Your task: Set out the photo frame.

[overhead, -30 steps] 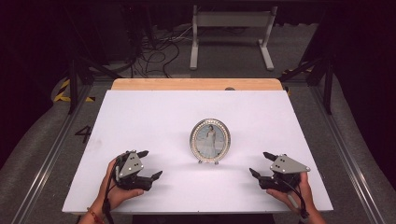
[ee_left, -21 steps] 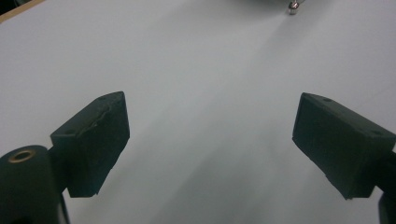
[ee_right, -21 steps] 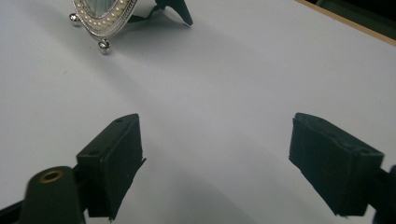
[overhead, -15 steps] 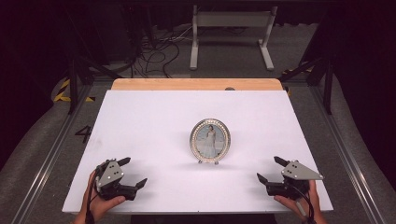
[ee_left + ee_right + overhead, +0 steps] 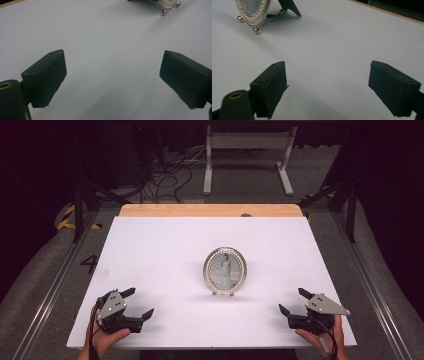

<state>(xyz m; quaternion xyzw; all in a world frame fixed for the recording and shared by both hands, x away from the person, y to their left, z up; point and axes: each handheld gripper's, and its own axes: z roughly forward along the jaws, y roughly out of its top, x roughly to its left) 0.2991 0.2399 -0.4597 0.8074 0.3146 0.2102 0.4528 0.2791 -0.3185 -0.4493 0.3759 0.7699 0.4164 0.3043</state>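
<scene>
Both wide open and empty, left gripper (image 5: 135, 303) and right gripper (image 5: 291, 302) low at the near table (image 5: 150, 250) corners, oval photo frame (image 5: 225, 270) upright mid-table between them, untouched — next, reaching in to grasp.

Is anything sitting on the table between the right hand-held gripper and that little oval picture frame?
Nothing: in the high view, just bare white table separates the right hand-held gripper from the oval picture frame.

Picture frame (image 5: 225, 271) stands upright on table (image 5: 160, 245), near centre. Left gripper (image 5: 138, 303) at its 8 o'clock, right gripper (image 5: 291, 301) at 4 o'clock, both well apart from it, near table's front edge.
</scene>
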